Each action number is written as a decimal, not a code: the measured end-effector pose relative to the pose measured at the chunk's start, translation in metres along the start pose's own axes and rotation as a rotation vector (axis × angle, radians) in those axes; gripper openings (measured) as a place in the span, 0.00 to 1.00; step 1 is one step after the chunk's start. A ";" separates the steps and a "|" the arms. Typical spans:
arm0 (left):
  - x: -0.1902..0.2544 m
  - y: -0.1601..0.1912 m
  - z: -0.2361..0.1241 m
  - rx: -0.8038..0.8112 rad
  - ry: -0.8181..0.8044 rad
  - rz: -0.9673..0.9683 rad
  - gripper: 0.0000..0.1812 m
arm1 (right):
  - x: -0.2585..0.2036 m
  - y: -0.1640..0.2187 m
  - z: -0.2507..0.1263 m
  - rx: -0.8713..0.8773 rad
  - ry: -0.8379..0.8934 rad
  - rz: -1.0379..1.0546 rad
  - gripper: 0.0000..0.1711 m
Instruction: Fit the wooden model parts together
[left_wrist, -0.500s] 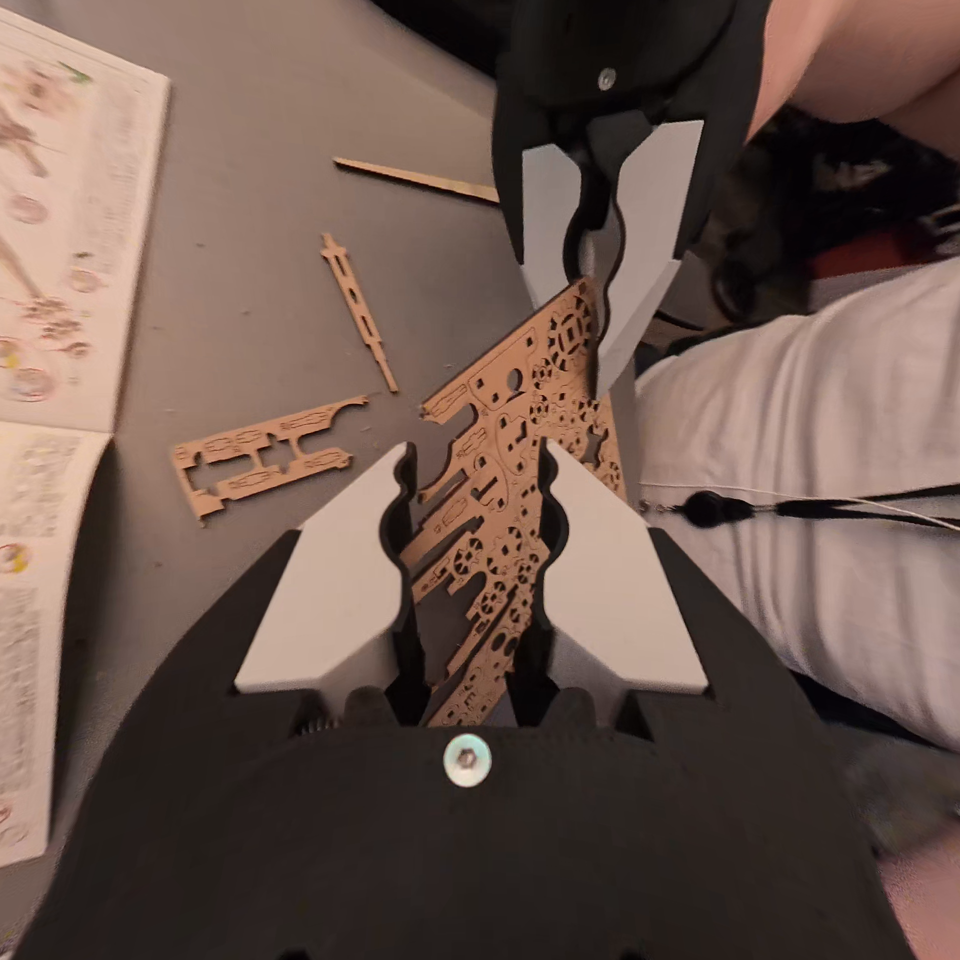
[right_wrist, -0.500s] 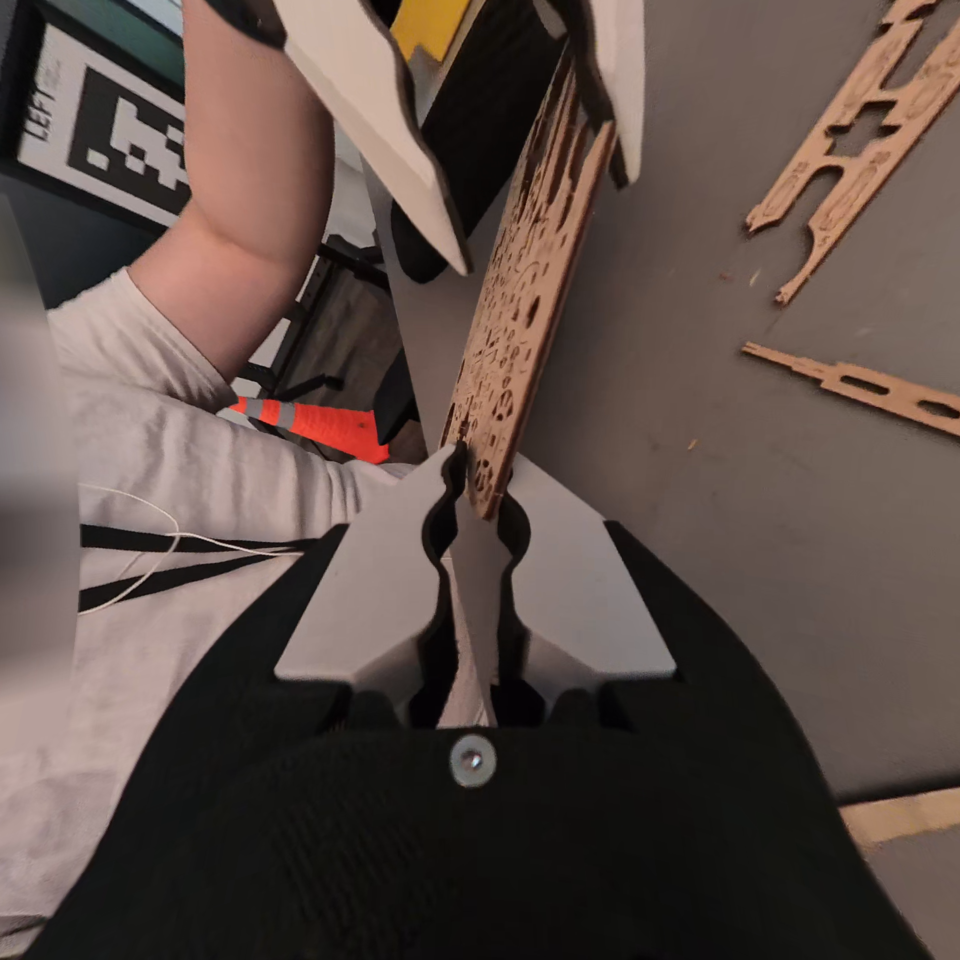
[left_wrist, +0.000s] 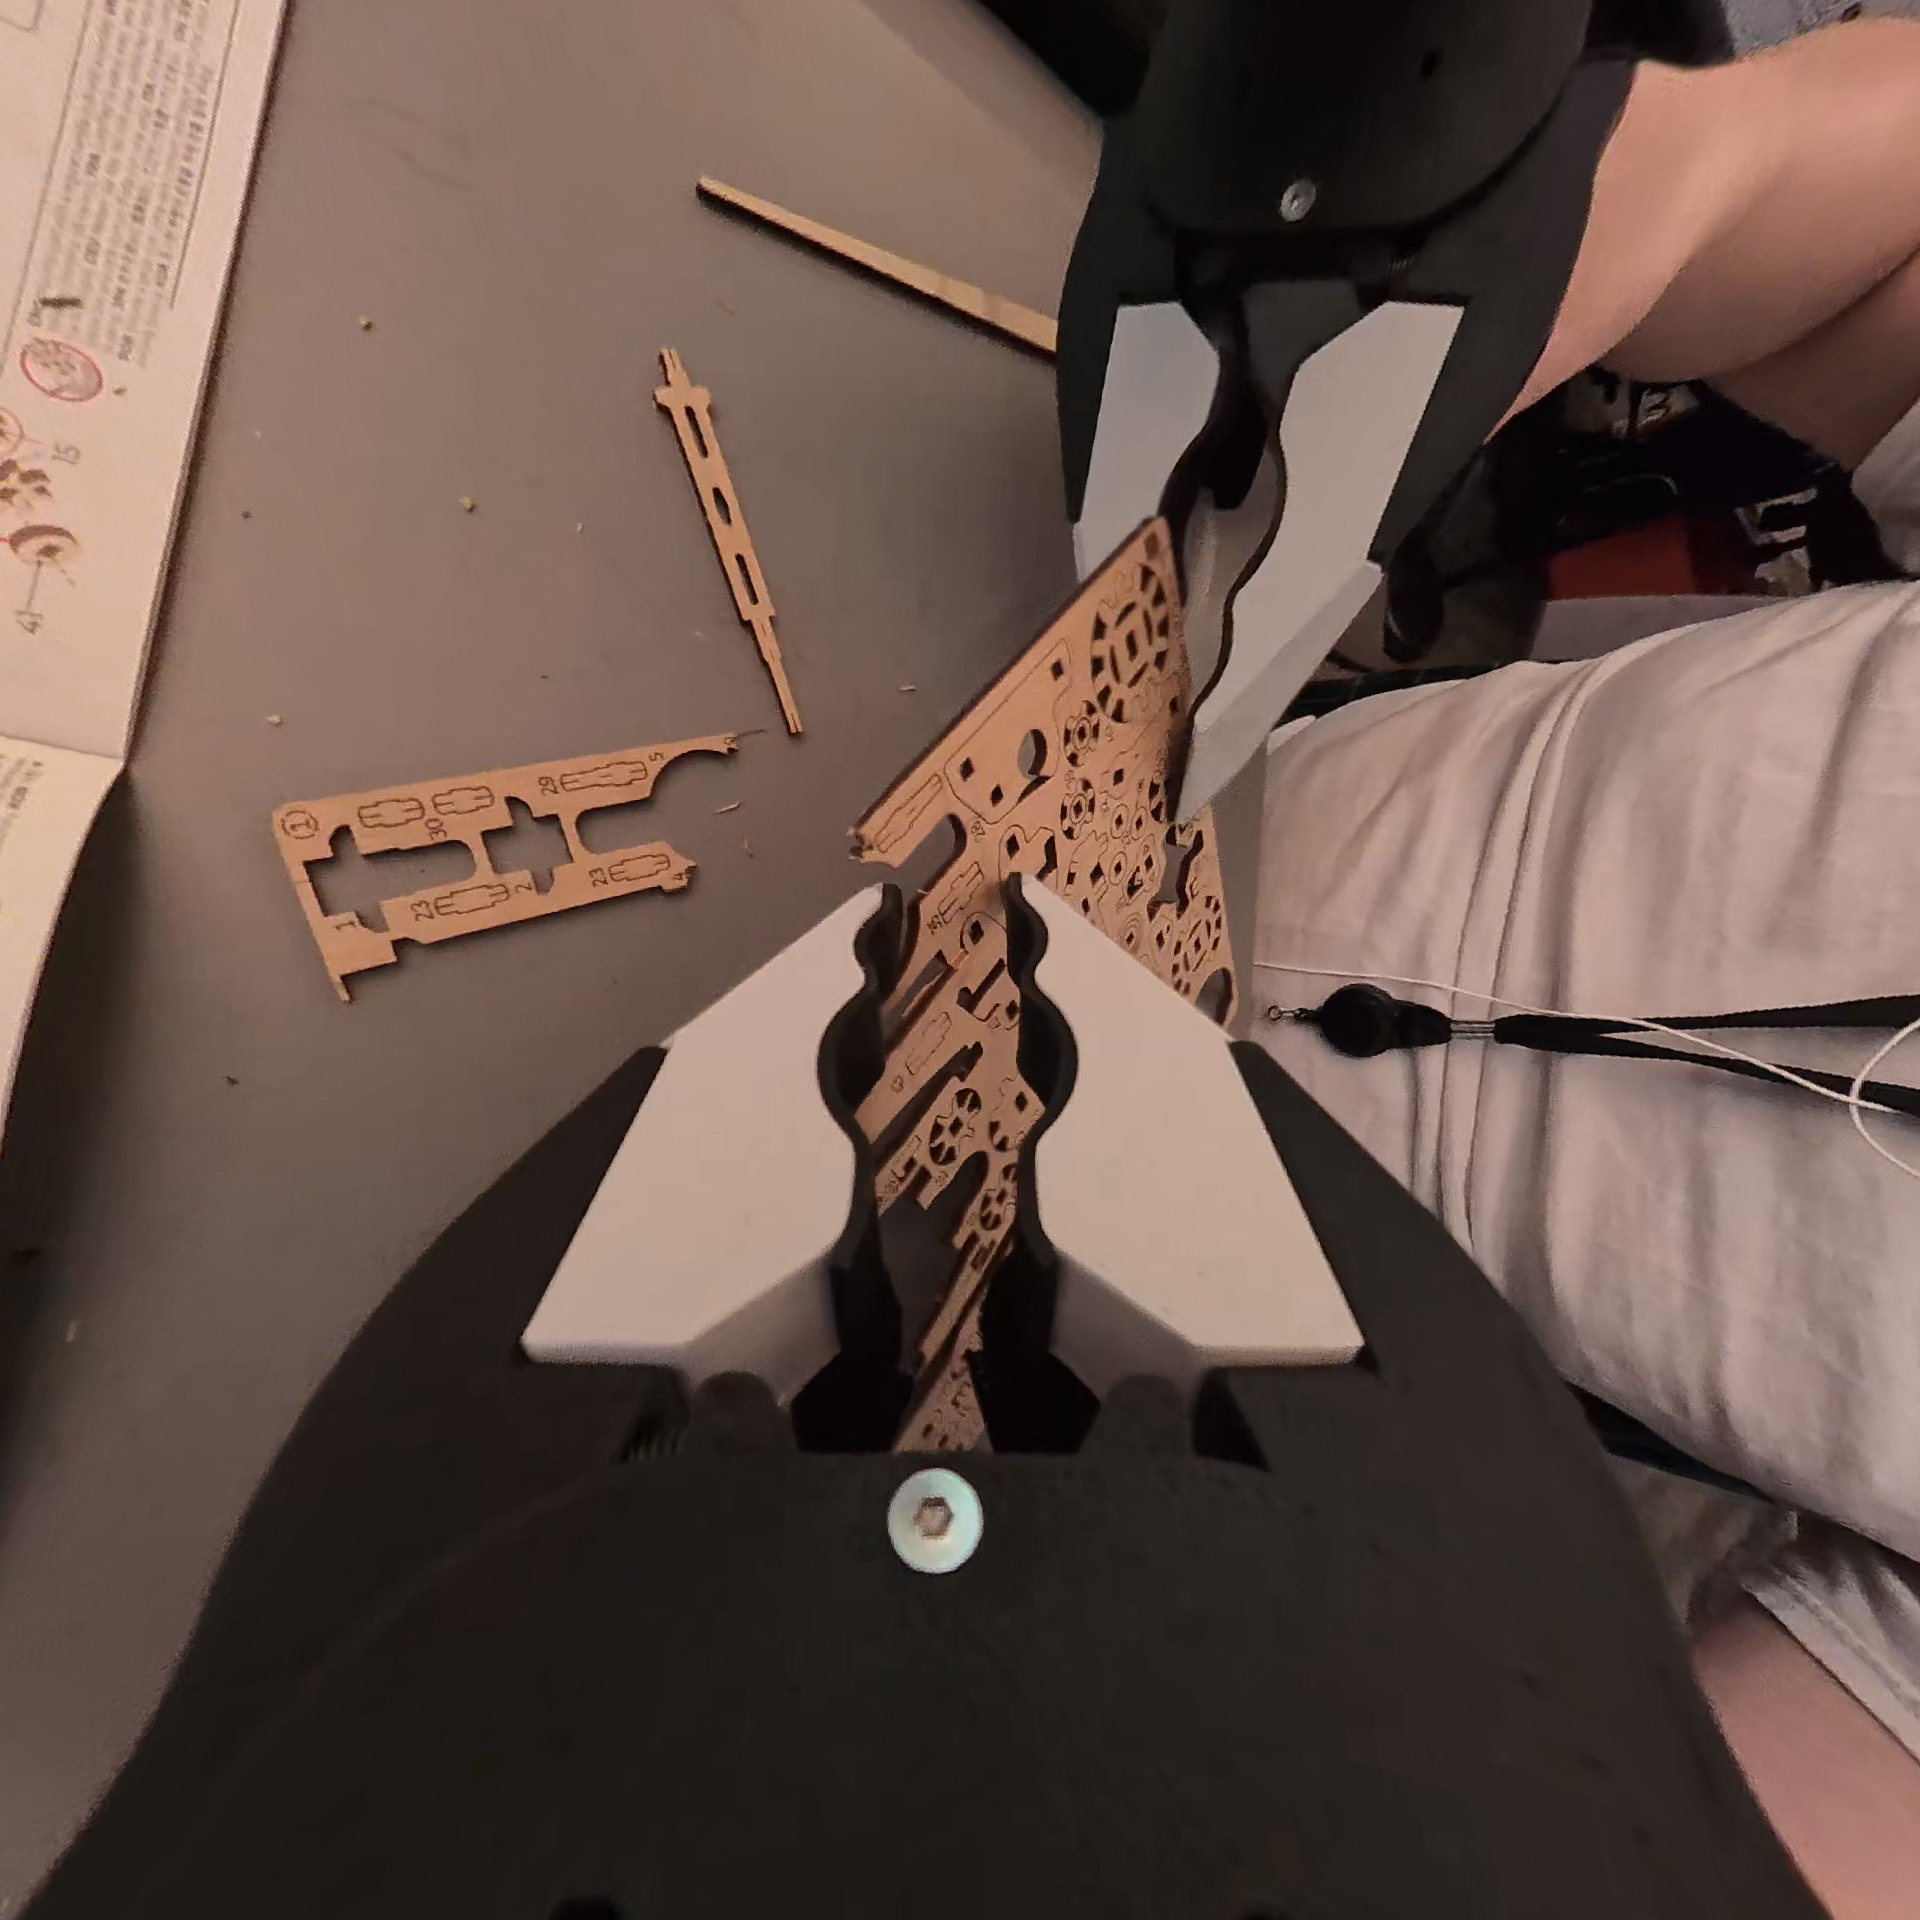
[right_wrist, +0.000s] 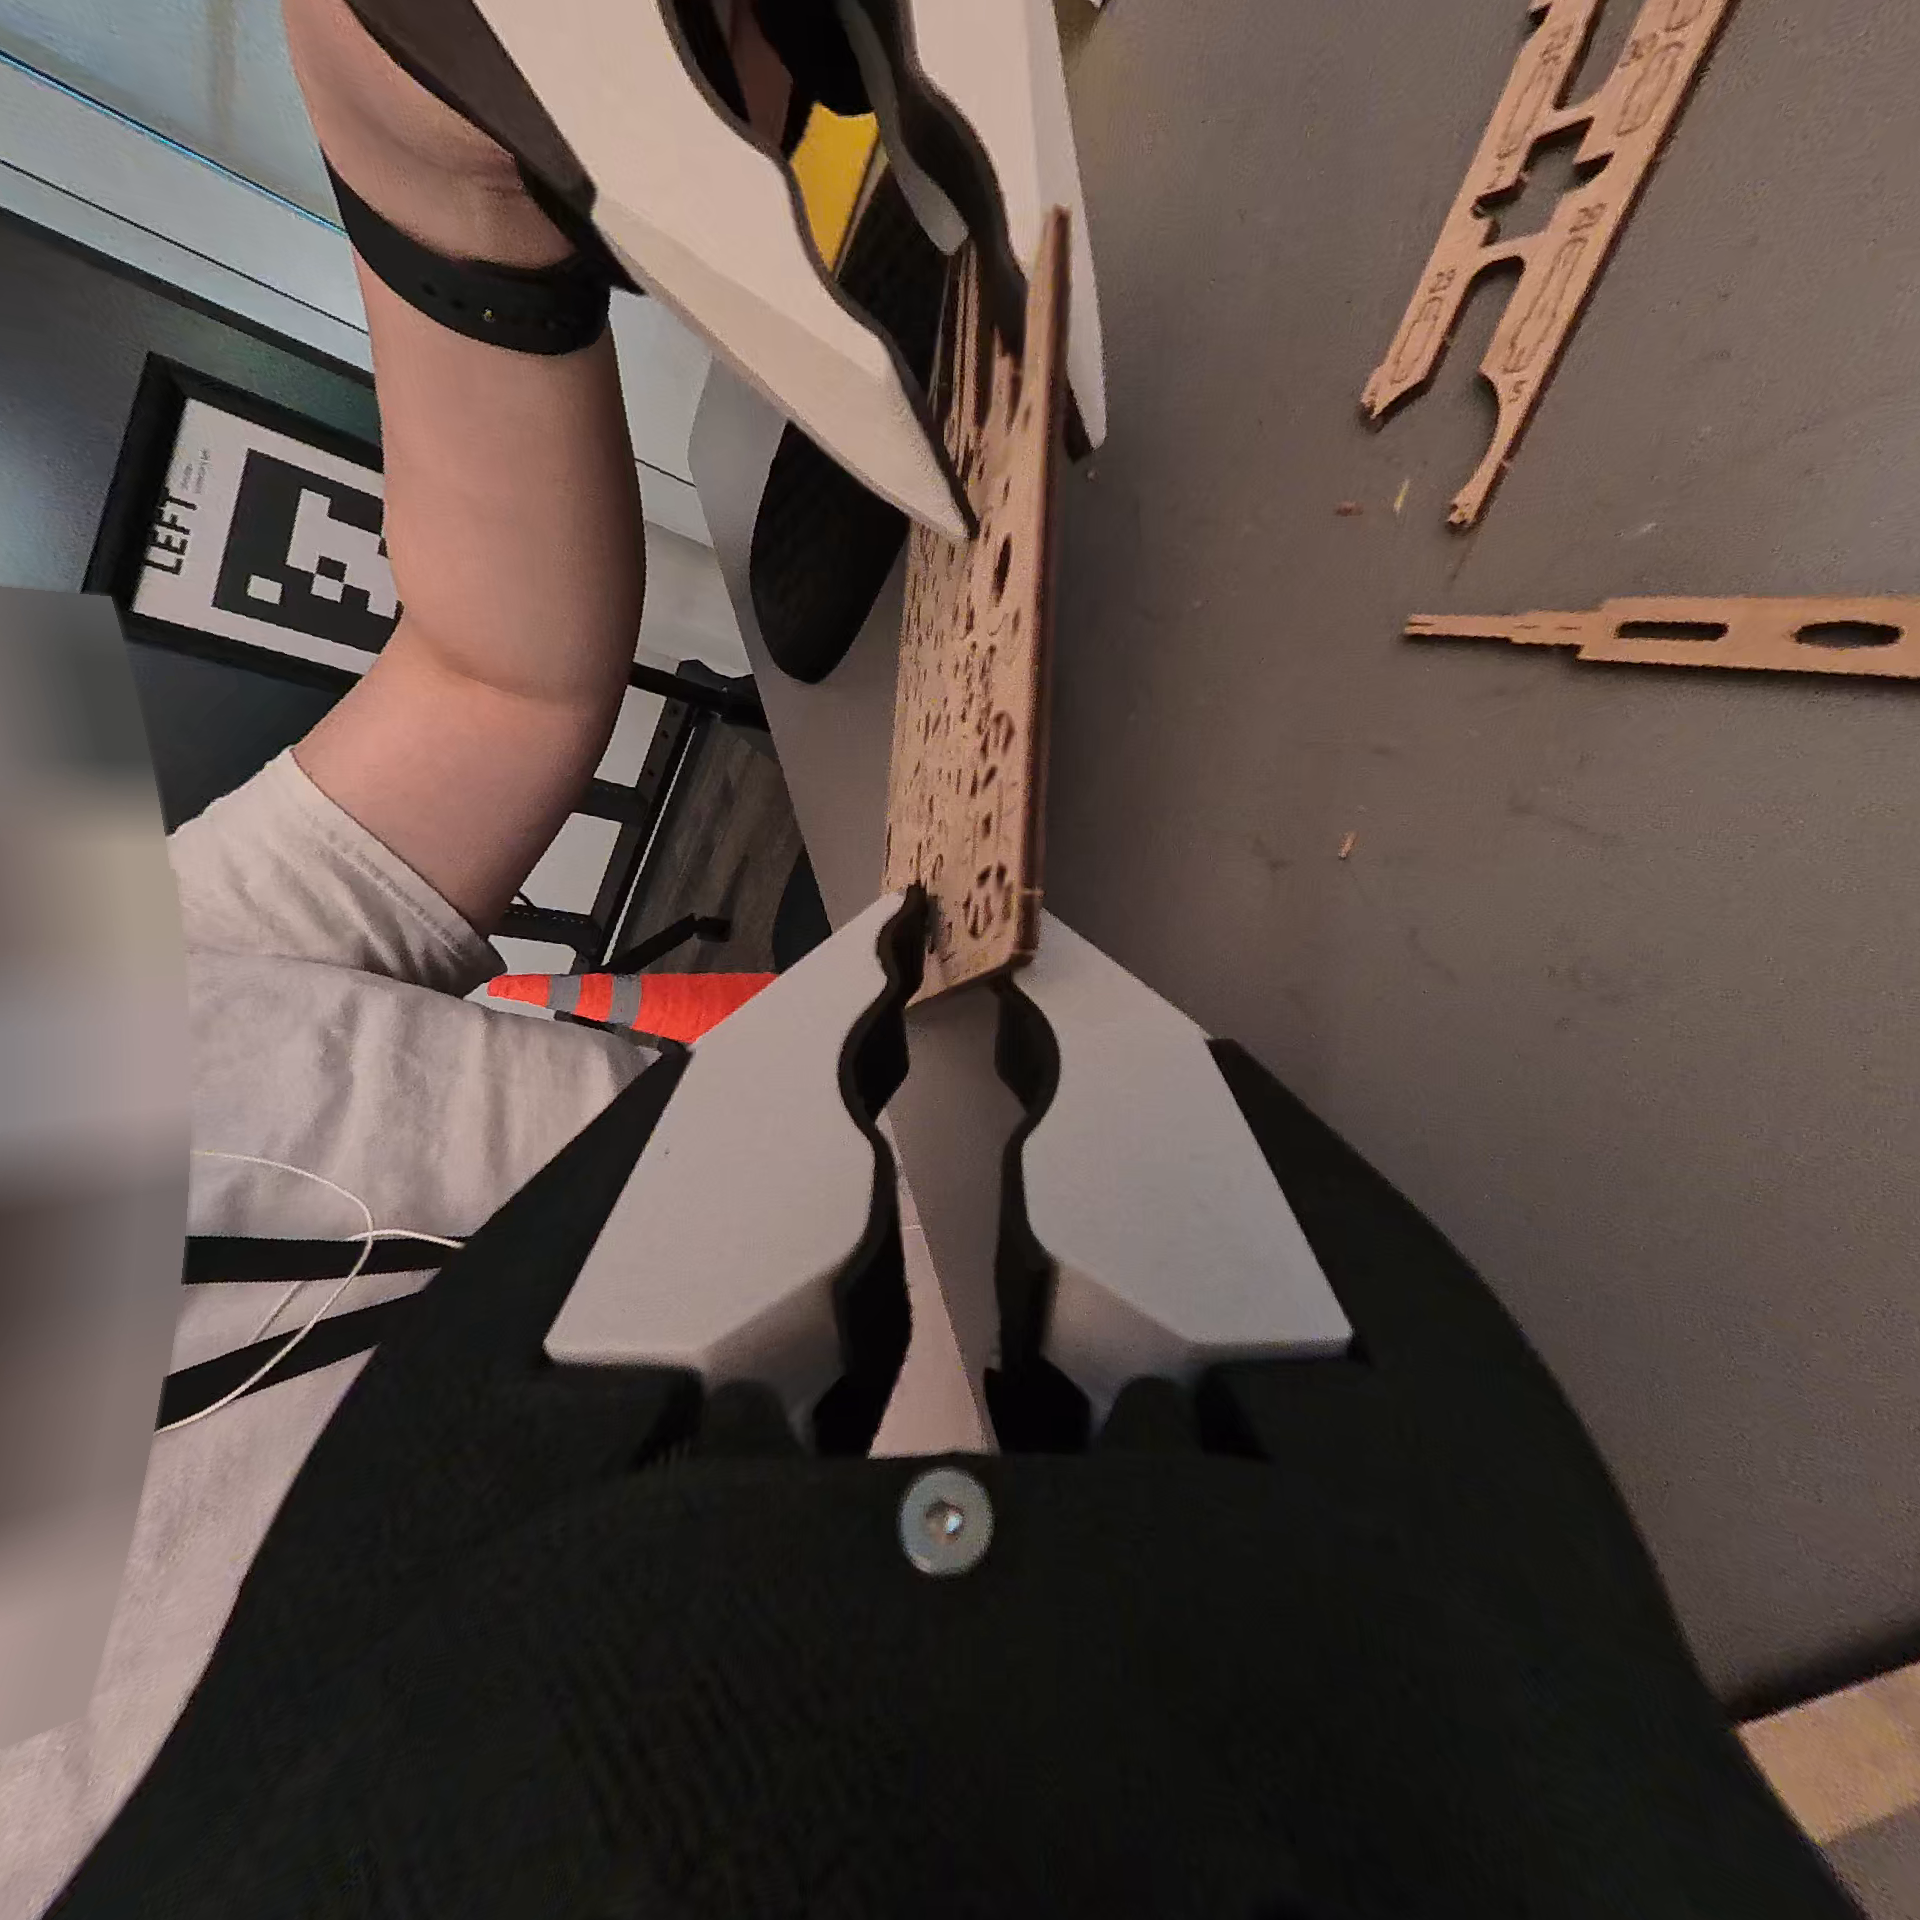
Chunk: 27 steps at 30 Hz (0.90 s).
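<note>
Spanning most of both views, the grey desk (left_wrist: 520, 416) carries the loose pieces, while the flat tan laser-cut wooden parts sheet (left_wrist: 1101, 790) is held up off it in the middle of the left wrist view, running from lower centre toward the upper right. Compared with half a second ago, that sheet has barely shifted; the left gripper (left_wrist: 945, 904) at bottom centre still has its white fingers (left_wrist: 727, 1122) set narrowly around the sheet's lower end, and the right gripper (left_wrist: 1195, 665) at upper right remains clamped on the sheet's far corner, seen in its own view as a pinch at frame centre (right_wrist: 966, 935). So nothing has snapped free yet, and by my reading the step in hand is still breaking a part out of the sheet, before any fitting together. Lying flat on the desk at centre left is a tan wooden frame offcut with cut-out windows (left_wrist: 478, 862), and above it a thin slotted wooden strip (left_wrist: 727, 540), with a plain wooden stick (left_wrist: 873, 260) near the top. A white printed instruction booklet (left_wrist: 94, 364) fills the left edge.
</note>
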<state>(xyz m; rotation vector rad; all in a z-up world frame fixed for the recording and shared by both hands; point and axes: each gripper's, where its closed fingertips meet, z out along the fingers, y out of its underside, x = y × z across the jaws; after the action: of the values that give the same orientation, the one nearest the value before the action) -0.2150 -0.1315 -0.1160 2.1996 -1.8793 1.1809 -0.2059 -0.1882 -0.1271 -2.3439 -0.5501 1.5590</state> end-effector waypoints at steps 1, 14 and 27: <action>-0.001 0.001 0.000 0.002 -0.003 -0.002 0.10 | 0.001 -0.002 -0.001 0.008 0.007 0.003 0.06; -0.004 0.005 0.003 -0.013 -0.034 0.013 0.09 | 0.009 -0.001 -0.003 0.002 0.029 0.048 0.05; -0.008 0.014 0.011 -0.019 -0.009 -0.012 0.09 | 0.014 0.002 -0.004 0.019 0.023 0.067 0.06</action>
<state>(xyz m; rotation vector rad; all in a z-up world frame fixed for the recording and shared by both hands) -0.2209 -0.1335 -0.1342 2.2076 -1.8697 1.1481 -0.1974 -0.1836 -0.1376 -2.3855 -0.4539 1.5571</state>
